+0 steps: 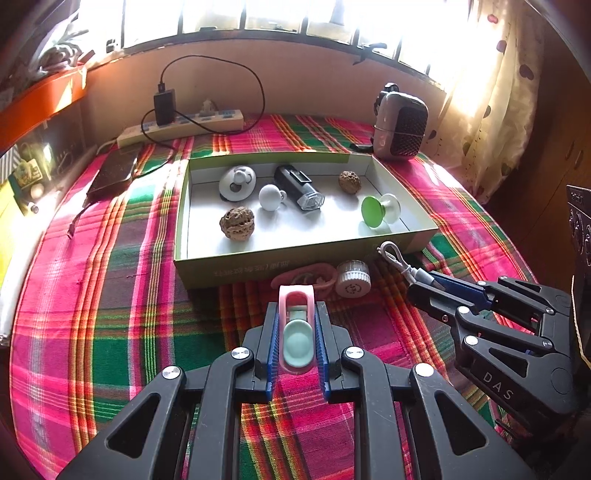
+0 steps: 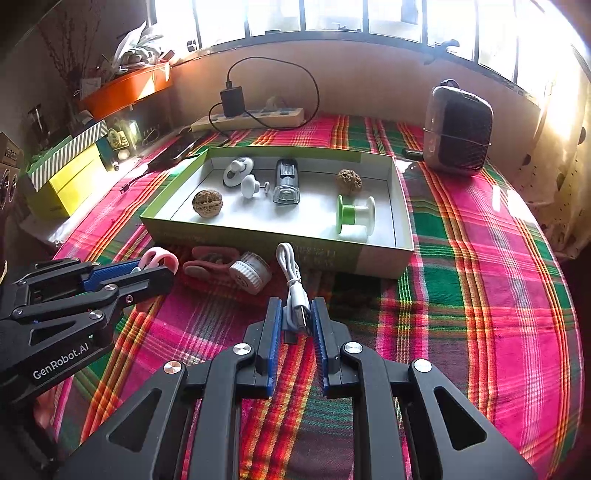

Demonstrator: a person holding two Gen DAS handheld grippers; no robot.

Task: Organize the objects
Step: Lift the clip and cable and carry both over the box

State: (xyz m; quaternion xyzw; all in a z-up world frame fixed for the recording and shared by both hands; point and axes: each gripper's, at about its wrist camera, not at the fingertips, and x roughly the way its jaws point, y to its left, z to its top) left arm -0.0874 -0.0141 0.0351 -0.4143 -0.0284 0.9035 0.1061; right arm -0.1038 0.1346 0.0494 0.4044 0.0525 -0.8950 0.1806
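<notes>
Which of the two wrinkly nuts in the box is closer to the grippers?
The bigger-looking walnut, beside the box's left wall; the other walnut sits farther back.

Daylight is pouring through the barred window [image 1: 258,18] at twelve o'clock, blowing out the panes and the curtain [image 1: 491,92] at two o'clock, while fisheye distortion is bending edges and corners are darkening.
</notes>
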